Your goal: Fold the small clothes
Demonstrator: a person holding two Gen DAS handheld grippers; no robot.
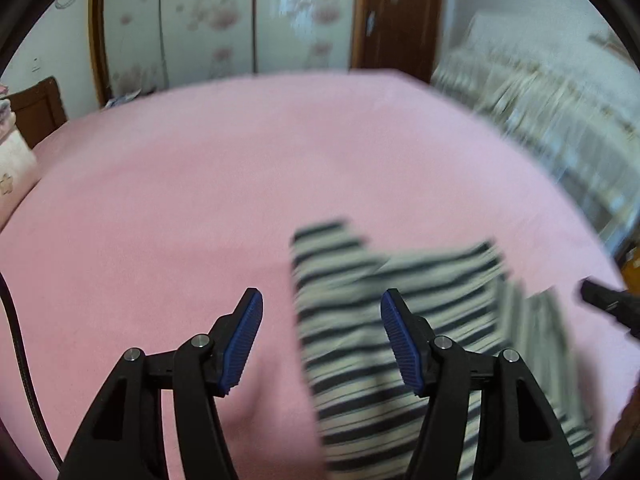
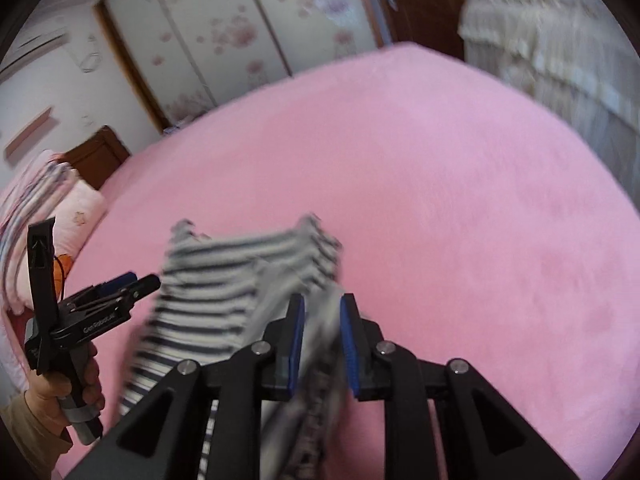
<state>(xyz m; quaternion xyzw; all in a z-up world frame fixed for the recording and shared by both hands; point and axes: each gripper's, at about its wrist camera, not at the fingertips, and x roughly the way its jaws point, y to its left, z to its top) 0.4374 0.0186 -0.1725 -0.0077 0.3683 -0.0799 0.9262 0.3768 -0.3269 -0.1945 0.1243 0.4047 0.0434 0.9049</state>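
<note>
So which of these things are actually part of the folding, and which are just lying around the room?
Part of the job:
- striped garment
- right gripper, closed on a fold of it
- left gripper, open, holding nothing
- pink bed cover as work surface

Just there:
- pillows
- flowered wardrobe doors
- lace curtain

I am holding my left gripper (image 1: 321, 340) over the pink fleece-covered bed (image 1: 200, 184), and the striped black-and-cream small garment (image 1: 360, 320) is lying on the bed, running from between my fingers toward 3 o'clock. My right gripper (image 2: 322, 344) is closing around a bunched edge of that garment, which is spreading toward 10 o'clock. A floral-panelled sliding wardrobe (image 1: 224, 20) is standing behind the bed at 12 o'clock, a dark brown wooden door (image 1: 400, 16) at 1 o'clock, pale folded bedding (image 2: 48, 200) at 9 o'clock.
</note>
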